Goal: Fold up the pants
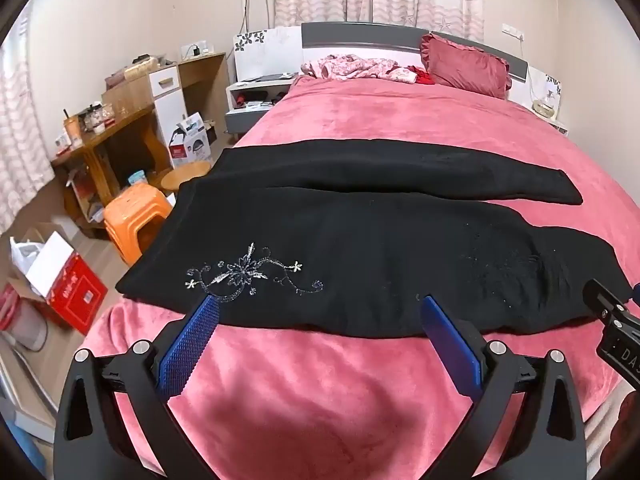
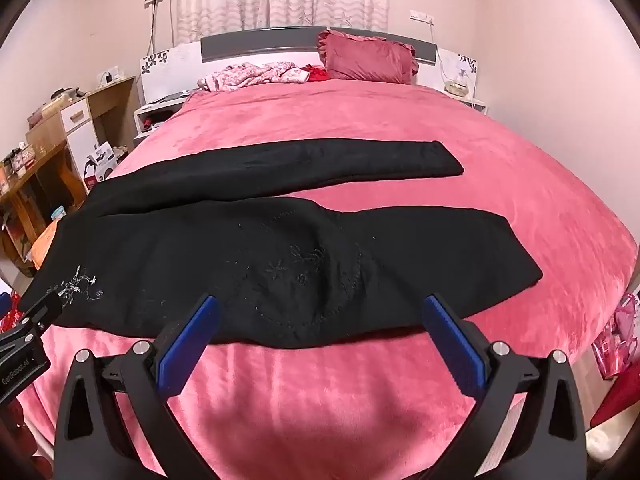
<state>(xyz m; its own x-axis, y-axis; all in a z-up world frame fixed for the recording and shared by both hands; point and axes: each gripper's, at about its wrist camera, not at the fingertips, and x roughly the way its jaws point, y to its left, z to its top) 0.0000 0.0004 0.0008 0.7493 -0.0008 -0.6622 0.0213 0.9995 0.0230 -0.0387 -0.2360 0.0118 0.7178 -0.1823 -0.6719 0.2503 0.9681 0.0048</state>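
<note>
Left wrist view: left tool fingers spread wide, nothing between them, tips over the near edge of the pants. Right tool's black body shows at far right edge. Right wrist view: right tool also spread wide and empty, tips over the same edge, further toward the leg ends.

Pants black, laid flat across the bed, waist toward the left side, two legs running right and splayed apart. Silver embroidery on the near leg by the waist. Bed cover pink.

Beyond: red pillow at headboard, crumpled pink cloth beside it. Orange stool on floor left of bed.
</note>
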